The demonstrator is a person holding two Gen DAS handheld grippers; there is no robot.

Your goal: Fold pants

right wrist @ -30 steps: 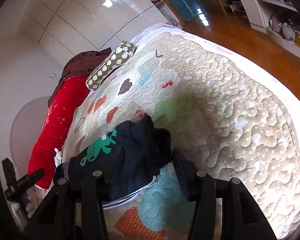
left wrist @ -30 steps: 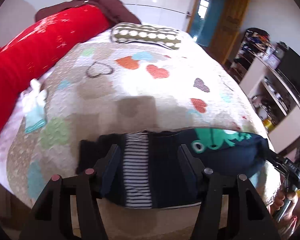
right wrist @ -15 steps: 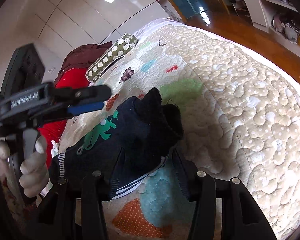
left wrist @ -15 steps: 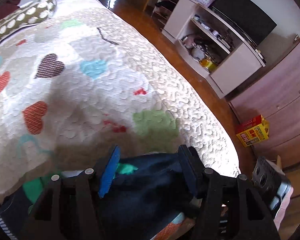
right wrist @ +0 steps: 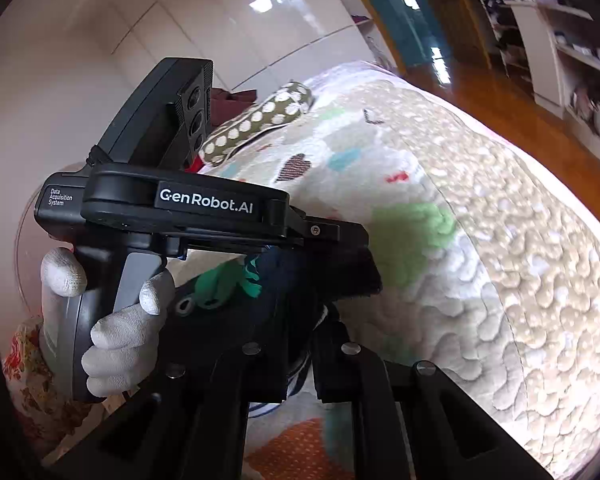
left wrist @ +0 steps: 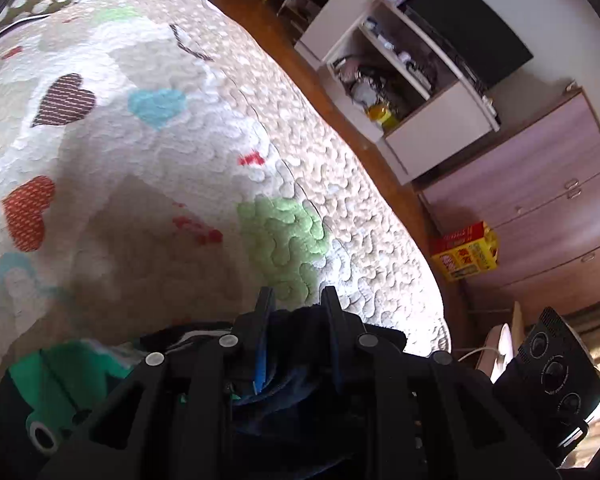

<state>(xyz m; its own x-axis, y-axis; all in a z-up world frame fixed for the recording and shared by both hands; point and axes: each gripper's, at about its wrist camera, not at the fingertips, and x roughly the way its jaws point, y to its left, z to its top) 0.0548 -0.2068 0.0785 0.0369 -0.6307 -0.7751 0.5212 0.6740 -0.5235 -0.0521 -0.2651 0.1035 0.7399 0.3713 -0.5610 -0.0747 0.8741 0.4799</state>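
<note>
While both grippers' fingers point(left wrist: 265, 312) have just clenched onto the pants point(right wrist: 296, 280), "GenRobot.AI" point(right wrist: 206, 201) shows.

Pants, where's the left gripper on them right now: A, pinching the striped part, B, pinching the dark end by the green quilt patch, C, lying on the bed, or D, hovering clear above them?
B: the left gripper, whose jaws have just been closing, pinches the pants at their dark end beside the green patch.

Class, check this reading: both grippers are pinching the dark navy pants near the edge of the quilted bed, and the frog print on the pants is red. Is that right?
Not quite. The frog print is green, as the right wrist view shows. The rest holds: the left gripper and right gripper, jaws just closed, pinch the navy pants near the edge of the quilted bed.
</note>
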